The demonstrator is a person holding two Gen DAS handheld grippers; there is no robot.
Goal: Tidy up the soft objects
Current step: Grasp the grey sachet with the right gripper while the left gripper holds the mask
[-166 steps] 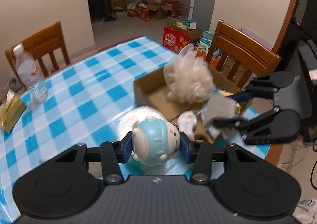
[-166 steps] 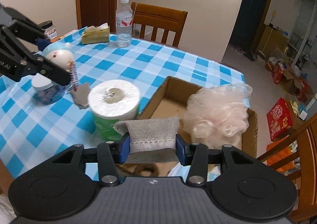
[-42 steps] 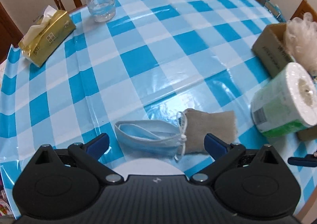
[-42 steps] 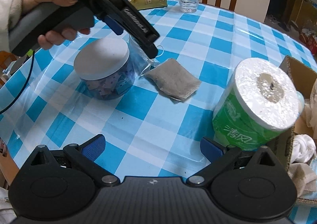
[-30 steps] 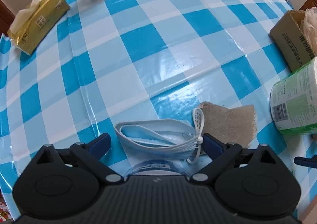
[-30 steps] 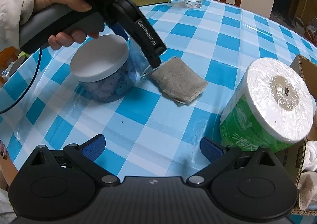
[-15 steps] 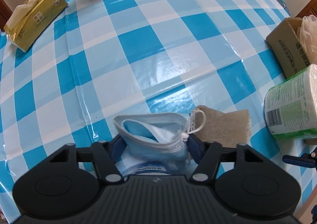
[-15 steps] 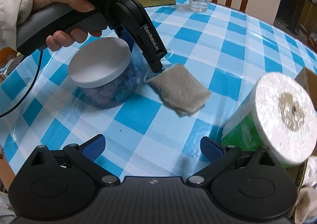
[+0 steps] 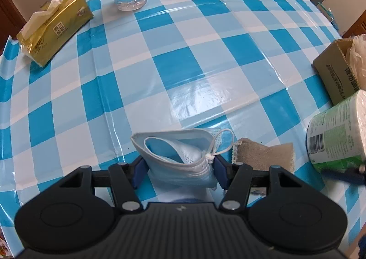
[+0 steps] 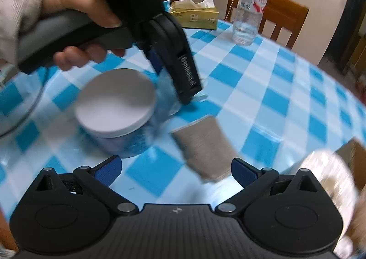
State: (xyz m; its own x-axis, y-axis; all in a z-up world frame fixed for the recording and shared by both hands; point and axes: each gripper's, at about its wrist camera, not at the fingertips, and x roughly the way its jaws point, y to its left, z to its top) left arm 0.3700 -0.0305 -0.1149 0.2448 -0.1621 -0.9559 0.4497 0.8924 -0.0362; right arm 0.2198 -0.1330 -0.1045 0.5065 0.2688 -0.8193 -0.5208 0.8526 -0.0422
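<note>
Face mask (image 9: 183, 156) sits squeezed between our left gripper (image 9: 178, 171) fingers, while our right gripper (image 10: 175, 168) fingers spread wide around the grey pad (image 10: 203, 144)

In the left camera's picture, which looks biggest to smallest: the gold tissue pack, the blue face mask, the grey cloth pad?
1. Blue face mask, held in the left claw, nearest the camera, so flattered
2. Gold tissue pack, close in apparent size
3. Grey cloth pad

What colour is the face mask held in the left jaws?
Light blue with white edges and loops; the face mask shows best in the left wrist view.
</note>
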